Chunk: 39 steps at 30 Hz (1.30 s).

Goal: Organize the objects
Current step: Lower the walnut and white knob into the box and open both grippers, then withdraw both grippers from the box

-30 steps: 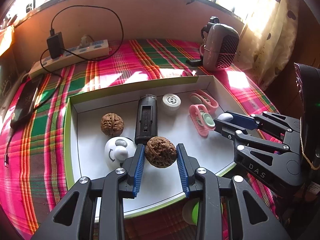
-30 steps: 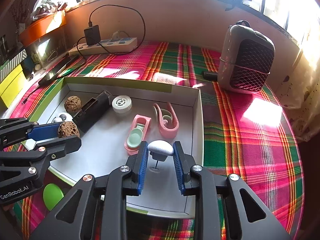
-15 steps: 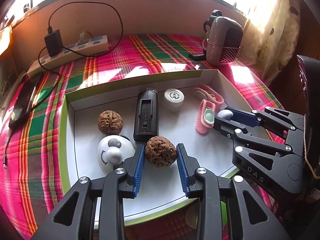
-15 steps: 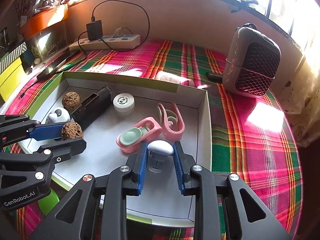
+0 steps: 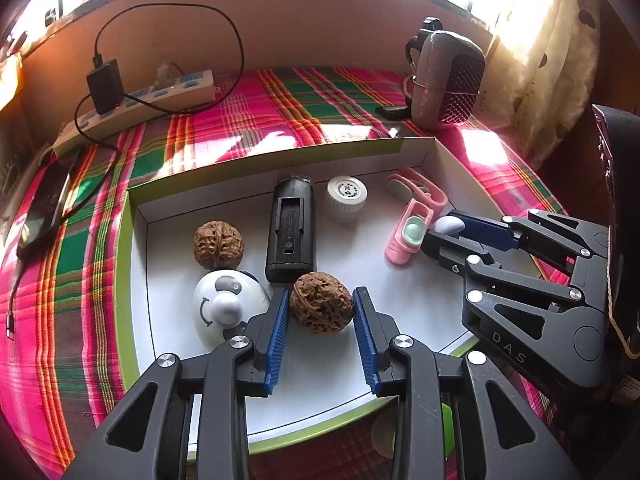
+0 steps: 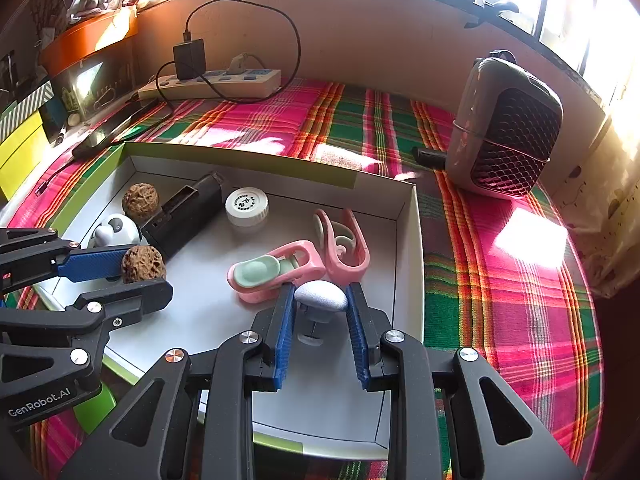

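Note:
In the left wrist view my left gripper is shut on a brown walnut over the near part of the white tray with its green rim. From the right wrist view the same walnut shows between the left gripper's blue pads. My right gripper is shut on the cap of a small white mushroom-shaped piece, whose stem hangs below, near the tray's right wall. That right gripper is also in the left wrist view.
In the tray lie a second walnut, a white panda toy, a black device, a white round cap and two pink clips. On the plaid cloth are a power strip, a phone and a grey heater.
The pink clip with the green pad has turned on the tray floor beside my right gripper. Both grippers keep their hold and stay where they were.

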Each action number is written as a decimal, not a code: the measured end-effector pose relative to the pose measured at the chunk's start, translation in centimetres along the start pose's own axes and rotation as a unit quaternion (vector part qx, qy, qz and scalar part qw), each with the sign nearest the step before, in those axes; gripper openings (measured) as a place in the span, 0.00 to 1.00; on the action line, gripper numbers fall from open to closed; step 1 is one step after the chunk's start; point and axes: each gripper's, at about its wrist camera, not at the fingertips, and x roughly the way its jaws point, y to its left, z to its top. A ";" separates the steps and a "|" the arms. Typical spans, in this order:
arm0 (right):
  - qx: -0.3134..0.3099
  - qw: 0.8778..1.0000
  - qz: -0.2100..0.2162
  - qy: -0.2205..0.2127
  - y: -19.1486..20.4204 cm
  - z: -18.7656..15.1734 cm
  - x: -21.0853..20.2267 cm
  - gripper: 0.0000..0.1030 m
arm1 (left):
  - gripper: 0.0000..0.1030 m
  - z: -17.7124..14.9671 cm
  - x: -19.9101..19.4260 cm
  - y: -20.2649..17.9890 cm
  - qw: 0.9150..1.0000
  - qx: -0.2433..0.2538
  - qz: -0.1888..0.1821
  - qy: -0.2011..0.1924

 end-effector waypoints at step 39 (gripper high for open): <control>0.013 1.000 -0.004 -0.009 0.1 -0.6 -1.2 0.36 | 0.31 -0.3 -1.6 -0.1 1.000 -0.011 -0.015 -0.015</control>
